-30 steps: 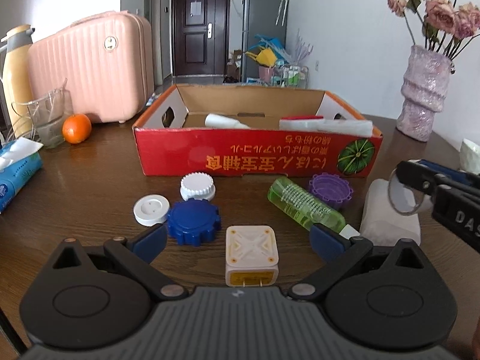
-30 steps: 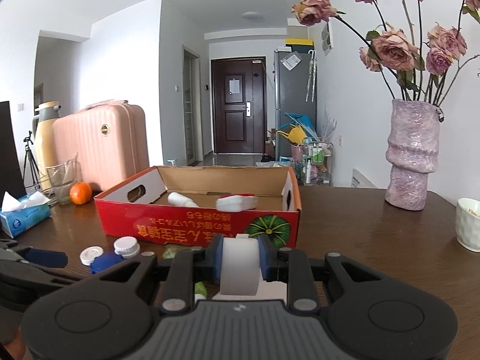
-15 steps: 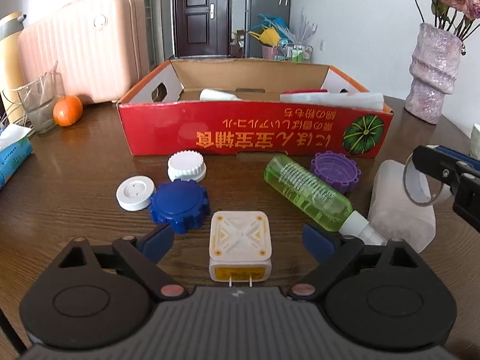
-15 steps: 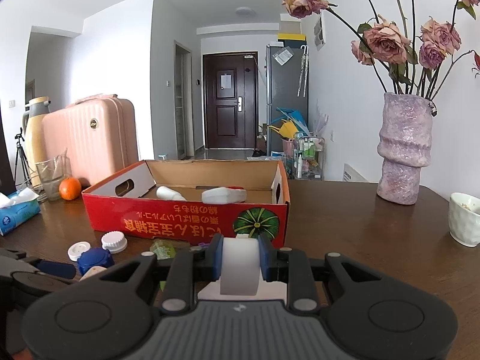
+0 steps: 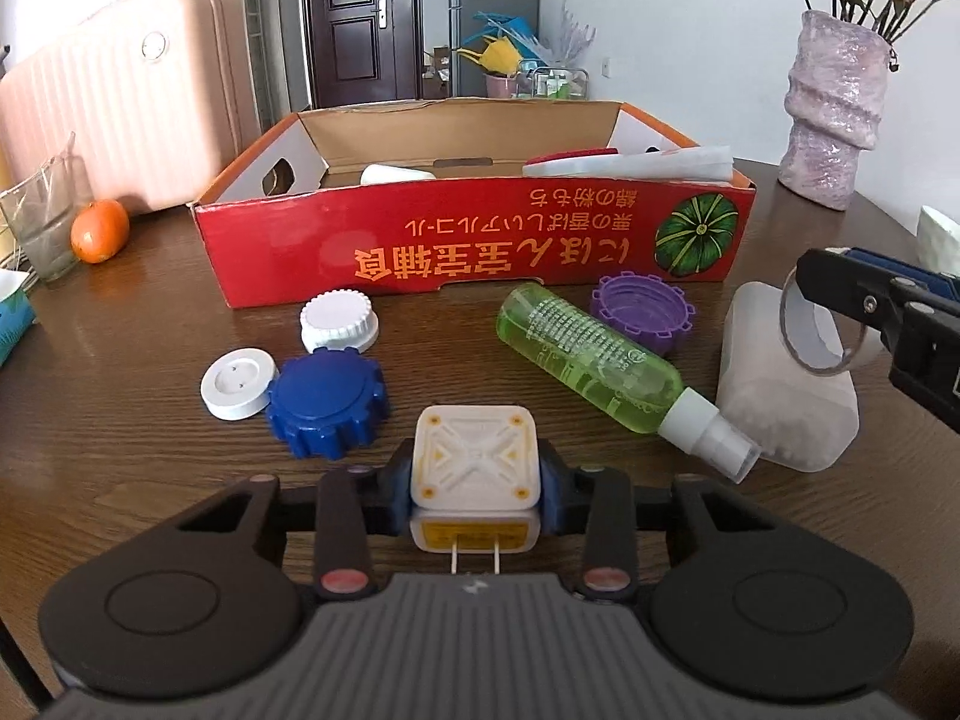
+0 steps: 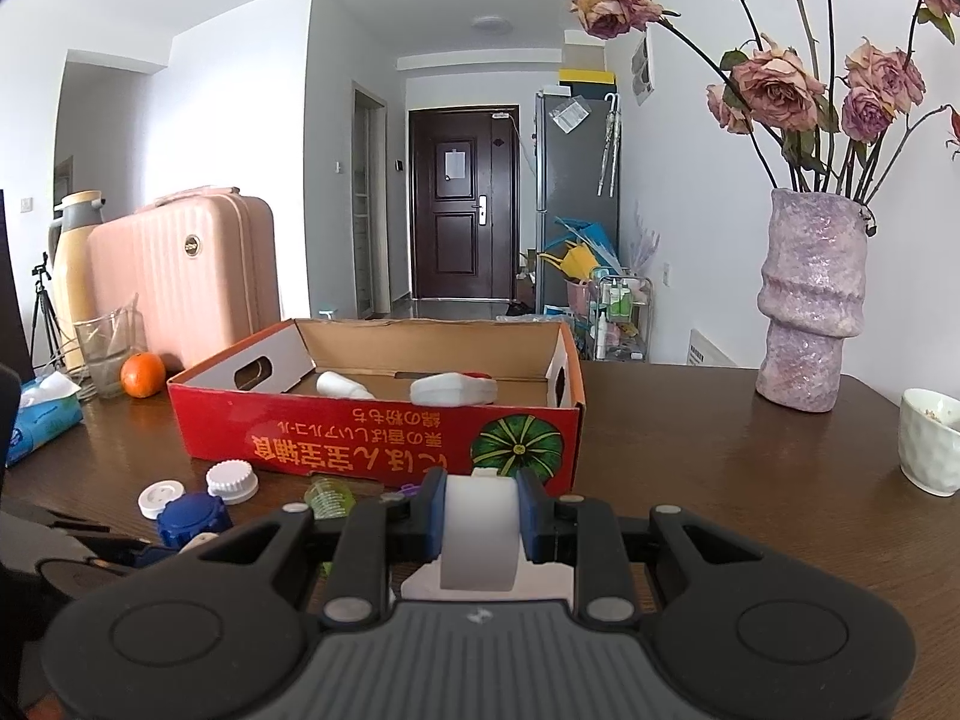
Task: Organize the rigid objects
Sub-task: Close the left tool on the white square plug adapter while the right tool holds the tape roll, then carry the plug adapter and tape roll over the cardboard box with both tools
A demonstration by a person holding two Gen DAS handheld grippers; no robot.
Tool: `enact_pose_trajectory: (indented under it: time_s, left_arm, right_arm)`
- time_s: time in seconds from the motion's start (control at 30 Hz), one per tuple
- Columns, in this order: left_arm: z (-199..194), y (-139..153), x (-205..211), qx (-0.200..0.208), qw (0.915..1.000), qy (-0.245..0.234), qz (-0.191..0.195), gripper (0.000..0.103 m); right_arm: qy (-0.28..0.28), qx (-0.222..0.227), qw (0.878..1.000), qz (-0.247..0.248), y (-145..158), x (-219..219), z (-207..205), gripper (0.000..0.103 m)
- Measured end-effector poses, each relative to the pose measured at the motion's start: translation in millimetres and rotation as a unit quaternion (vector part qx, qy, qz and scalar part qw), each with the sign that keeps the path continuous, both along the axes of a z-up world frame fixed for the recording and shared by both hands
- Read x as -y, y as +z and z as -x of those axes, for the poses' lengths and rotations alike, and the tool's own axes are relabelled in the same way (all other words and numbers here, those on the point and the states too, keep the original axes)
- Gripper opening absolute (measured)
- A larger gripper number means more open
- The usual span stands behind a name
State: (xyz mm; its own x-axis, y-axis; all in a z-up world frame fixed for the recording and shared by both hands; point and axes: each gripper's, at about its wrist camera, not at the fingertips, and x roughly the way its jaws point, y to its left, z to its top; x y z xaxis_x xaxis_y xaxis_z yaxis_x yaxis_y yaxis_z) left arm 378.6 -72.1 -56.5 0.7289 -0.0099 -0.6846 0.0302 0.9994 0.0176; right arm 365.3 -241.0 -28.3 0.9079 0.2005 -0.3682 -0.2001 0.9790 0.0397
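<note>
change vs 1 s ago: my left gripper (image 5: 477,489) was spread wide around the white charger cube (image 5: 476,462); its blue pads now press both side faces of the cube.
left gripper: clamped on the charger cube, prongs pointing back at my camera, cube low over the wood table (image 5: 150,420); can't tell if it touches the table.
right gripper (image 6: 482,513): same as before, clenched on the frosted white jar (image 5: 786,384), pads on either side of its neck.
jar position: at the right end of the row of items, its base beside the sprayer tip of the green spray bottle (image 5: 600,360).
cube vs rest: blue gear cap (image 5: 327,402) just beyond and left of it, spray bottle beyond and right, apart from both.
other loose items: white flat cap (image 5: 240,383) touching the blue cap, white ridged cap (image 5: 339,322) behind it, purple gear cap (image 5: 642,312) behind the bottle.
red cardboard box (image 5: 474,252): just past the caps, open top, a few white items inside.
</note>
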Motion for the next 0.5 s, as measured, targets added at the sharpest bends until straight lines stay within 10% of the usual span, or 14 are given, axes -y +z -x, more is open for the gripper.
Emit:
enact_pose_trajectory:
  time_s: [0.5]
  left_arm:
    - [9.5,16.4,-6.4,0.026,0.9995,-0.008,0.016,0.04]
  right_arm:
    - [0.008,0.008,1.0,0.004,0.4,-8.0,8.0,0.023]
